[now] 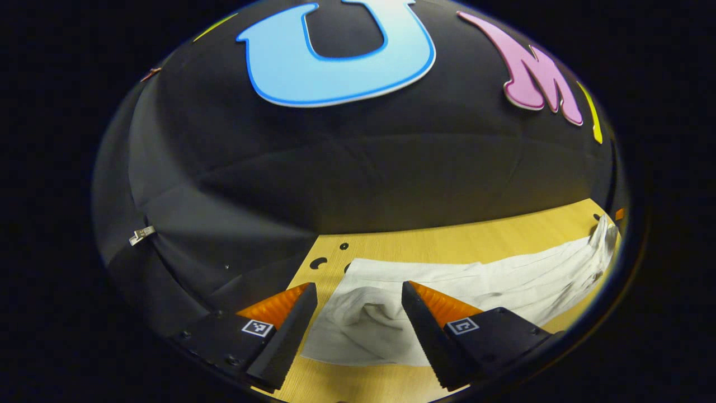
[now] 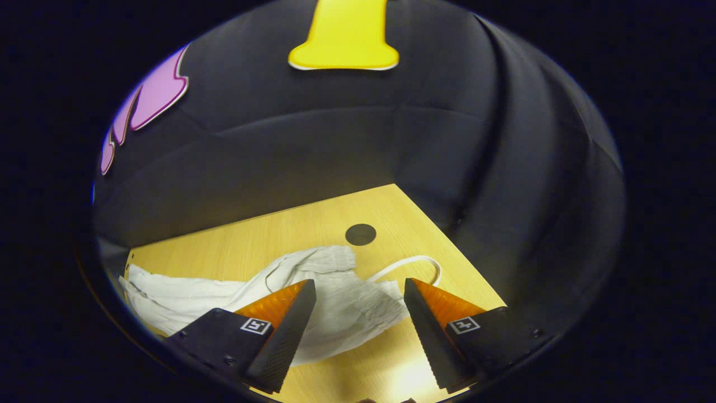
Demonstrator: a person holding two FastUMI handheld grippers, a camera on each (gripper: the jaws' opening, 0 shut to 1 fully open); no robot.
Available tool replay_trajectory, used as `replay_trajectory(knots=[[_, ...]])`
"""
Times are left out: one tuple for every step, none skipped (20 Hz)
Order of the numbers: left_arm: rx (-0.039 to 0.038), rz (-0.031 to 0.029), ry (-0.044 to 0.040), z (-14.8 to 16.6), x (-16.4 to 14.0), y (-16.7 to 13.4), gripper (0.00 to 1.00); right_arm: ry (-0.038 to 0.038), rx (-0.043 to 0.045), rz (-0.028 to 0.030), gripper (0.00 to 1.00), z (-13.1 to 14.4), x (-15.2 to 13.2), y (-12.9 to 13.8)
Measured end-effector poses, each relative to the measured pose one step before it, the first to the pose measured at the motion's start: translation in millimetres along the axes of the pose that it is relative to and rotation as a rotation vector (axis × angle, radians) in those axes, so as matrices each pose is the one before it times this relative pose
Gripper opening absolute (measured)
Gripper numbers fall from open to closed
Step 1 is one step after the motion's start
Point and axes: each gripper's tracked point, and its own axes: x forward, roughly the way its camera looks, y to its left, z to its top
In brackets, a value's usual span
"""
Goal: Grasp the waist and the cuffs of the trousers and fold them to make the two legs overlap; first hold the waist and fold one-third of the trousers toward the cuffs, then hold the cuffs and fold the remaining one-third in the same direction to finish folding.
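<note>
White cloth, thin and limp: the trousers (image 1: pixel 447 285) lie rumpled on the wooden table (image 1: pixel 475 238), light, likely to sag and slide when lifted. Left gripper (image 1: pixel 358 319) hovers spread over one bunched end, holding nothing. Right gripper (image 2: pixel 358 319) gapes empty above the gathered waist (image 2: pixel 335 260); drawstring (image 2: pixel 414 262) loops just beyond. Best hold judged: pinch waistband edge and cuff hem.

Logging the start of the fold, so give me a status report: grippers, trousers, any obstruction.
Left gripper open, over one end of the white trousers. Right gripper open, over the drawstring end. Trousers flat on the wooden table, unfolded. Nothing in the way.
</note>
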Motion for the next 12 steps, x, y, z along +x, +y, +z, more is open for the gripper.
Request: replay_trajectory(knots=[[-0.02291,-0.01136,-0.00976,2.73,-12.03,-1.11,0.96,0.01121,0.03322,-0.00797,0.99,-6.37,0.56,-5.86],[-0.02423,-0.00661,-0.00567,0.96,-12.76,-2.20,0.96,0.01185,0.02941,-0.00419,0.99,-7.54,2.14,-3.33],[-0.02456,-0.00299,-0.00606,1.86,-12.22,-2.34,0.97,0.01110,0.02901,-0.00251,0.99,-7.68,3.71,-2.26],[-0.02380,-0.00951,0.00131,-1.74,-10.44,-3.68,0.96,0.01056,0.03121,-0.00834,0.99,-5.45,2.70,-3.40],[-0.02357,-0.00508,0.00822,-1.33,-10.91,-2.62,0.97,0.00527,0.03102,-0.02007,0.99,-5.09,1.21,-4.00],[-0.02099,0.00580,0.00001,-0.30,-10.03,-0.81,0.97,-0.00358,0.03327,-0.00936,0.99,-3.17,2.30,-3.06],[-0.01684,0.00043,-0.00772,2.03,-10.17,-2.27,0.97,-0.00503,0.03253,-0.00666,0.99,-4.86,3.57,-1.29],[-0.01176,0.00200,-0.00982,-0.58,-8.60,-1.60,0.97,0.00295,0.02630,-0.00233,0.99,-4.73,5.12,0.20],[-0.00299,-0.00575,-0.00043,-1.32,-6.25,-3.06,0.97,0.01107,0.01223,0.00369,0.99,-4.29,5.12,0.36],[0.00779,-0.01064,0.00839,-4.99,-5.92,-5.16,0.97,0.01029,0.00803,0.01374,0.99,-3.09,3.58,2.06],[0.01551,-0.02684,0.00953,-3.30,-4.71,-5.95,0.97,-0.01056,0.00090,0.00706,0.99,3.93,0.94,1.86],[0.01334,-0.02416,0.00601,-2.44,-3.39,-7.88,0.97,-0.01868,-0.00222,0.00514,0.99,2.85,5.98,0.25]])
